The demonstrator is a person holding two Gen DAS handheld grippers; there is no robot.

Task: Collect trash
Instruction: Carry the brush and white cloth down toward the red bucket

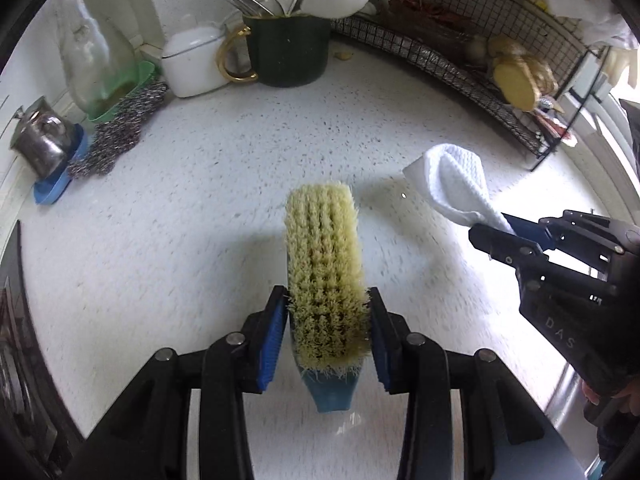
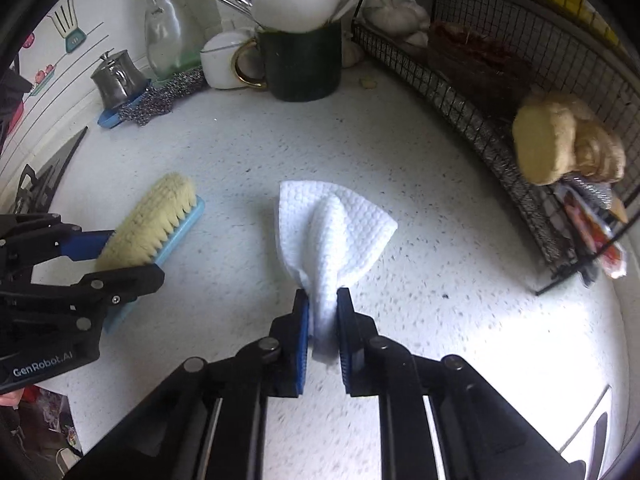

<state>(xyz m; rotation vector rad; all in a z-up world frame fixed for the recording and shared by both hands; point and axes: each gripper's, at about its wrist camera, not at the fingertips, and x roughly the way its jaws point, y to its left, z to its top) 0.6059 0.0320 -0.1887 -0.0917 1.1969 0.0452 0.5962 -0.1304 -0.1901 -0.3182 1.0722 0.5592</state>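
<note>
My left gripper [image 1: 328,300] is shut on a scrubbing brush [image 1: 324,264] with pale yellow bristles and a light blue back, held above the speckled white counter [image 1: 200,220]. From the right wrist view the same brush [image 2: 148,224] and left gripper [image 2: 116,252] show at the left. A crumpled white paper towel [image 2: 332,232] is pinched at its lower end between the blue pads of my right gripper [image 2: 323,304], and the rest fans out above the fingers. In the left wrist view the towel [image 1: 456,192] sticks out of the right gripper [image 1: 500,228] at the right.
A dark green mug [image 1: 288,48] with utensils stands at the back, beside a white lidded dish [image 1: 196,60], a glass bottle [image 1: 92,60], steel wool [image 1: 120,128] and a metal pot [image 1: 40,140] on a blue dish. A black wire rack [image 2: 500,120] with food curves along the right.
</note>
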